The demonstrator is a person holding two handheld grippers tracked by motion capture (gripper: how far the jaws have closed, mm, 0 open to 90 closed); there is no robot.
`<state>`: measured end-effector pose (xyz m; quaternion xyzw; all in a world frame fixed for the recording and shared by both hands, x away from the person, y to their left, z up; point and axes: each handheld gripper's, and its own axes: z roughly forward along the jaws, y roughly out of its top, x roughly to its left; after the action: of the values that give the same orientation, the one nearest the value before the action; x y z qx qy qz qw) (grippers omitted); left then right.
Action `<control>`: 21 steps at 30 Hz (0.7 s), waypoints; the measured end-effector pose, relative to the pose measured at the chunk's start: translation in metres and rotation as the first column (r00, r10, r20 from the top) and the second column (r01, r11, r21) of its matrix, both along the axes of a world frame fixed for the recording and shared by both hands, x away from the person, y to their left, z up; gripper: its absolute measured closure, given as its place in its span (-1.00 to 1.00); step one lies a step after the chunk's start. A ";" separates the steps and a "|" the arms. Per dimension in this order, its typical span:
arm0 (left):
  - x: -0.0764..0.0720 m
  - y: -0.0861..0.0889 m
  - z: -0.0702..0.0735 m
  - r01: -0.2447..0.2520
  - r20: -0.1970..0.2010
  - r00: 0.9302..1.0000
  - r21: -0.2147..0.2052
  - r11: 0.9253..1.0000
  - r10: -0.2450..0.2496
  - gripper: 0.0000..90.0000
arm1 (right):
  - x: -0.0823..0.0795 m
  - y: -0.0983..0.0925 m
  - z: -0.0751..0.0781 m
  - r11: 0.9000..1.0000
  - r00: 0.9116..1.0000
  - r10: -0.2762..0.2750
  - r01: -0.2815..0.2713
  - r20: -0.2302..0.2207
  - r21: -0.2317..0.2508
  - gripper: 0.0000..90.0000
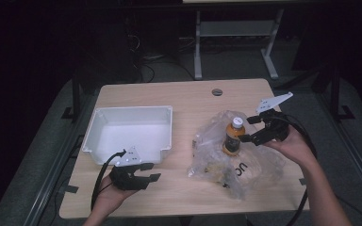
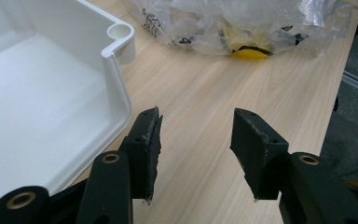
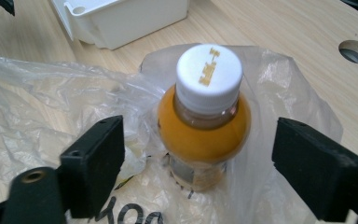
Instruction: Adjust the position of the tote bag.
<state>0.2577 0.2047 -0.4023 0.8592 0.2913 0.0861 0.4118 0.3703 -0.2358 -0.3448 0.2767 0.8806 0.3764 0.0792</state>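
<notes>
The right tool [image 3: 198,163] stands released, its two black jaws spread wide to either side of a small clear plastic bottle of orange drink with a white screw cap [image 3: 204,126]; neither pad touches it, and a gap shows on both sides in the right gripper view. The bottle sits directly ahead of this tool, between the jaws, so the coming move looks to turn on simply bringing the jaws together around its shoulder or body. It stands upright, its long axis vertical and its cap pointing up, while the jaws approach roughly level from the side, crossing that axis. Under and around the bottle lies a crumpled clear plastic bag with dark lettering [image 1: 245,162], whose folds rise close to the inner jaw and could get caught in a grasp. Farther out, beyond the bag, sits an empty white rectangular plastic bin [image 1: 129,132] on the light wooden desk [image 1: 188,96]. The left tool [image 1: 139,176] is well apart from the bottle, just beside the bin's near corner, its jaws also released with nothing but bare desk between them. The right hand [image 1: 294,146] is plainly the nearer one to the bottle.
</notes>
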 end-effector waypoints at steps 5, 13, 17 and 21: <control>-0.002 0.001 -0.002 0.001 0.007 1.000 0.009 1.000 -0.001 0.14 | 0.007 0.005 0.004 1.000 1.000 0.025 -0.025 -0.007 -0.008 -0.44; -0.003 0.000 -0.007 -0.005 0.006 1.000 0.018 1.000 0.004 0.12 | 0.015 0.015 0.009 0.998 0.998 0.057 -0.057 -0.002 -0.016 -0.18; -0.004 0.002 -0.007 -0.009 0.013 1.000 0.016 1.000 0.009 0.11 | 0.019 0.019 0.009 0.997 0.998 0.065 -0.065 0.003 -0.038 0.00; -0.004 0.003 -0.003 -0.009 0.021 1.000 0.010 1.000 0.008 0.11 | 0.021 0.019 0.012 0.997 0.998 0.060 -0.060 0.004 -0.040 0.19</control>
<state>0.2535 0.2073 -0.4051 0.8590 0.2902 0.0983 0.4101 0.3918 -0.2164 -0.3328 0.2477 0.8956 0.3618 0.0754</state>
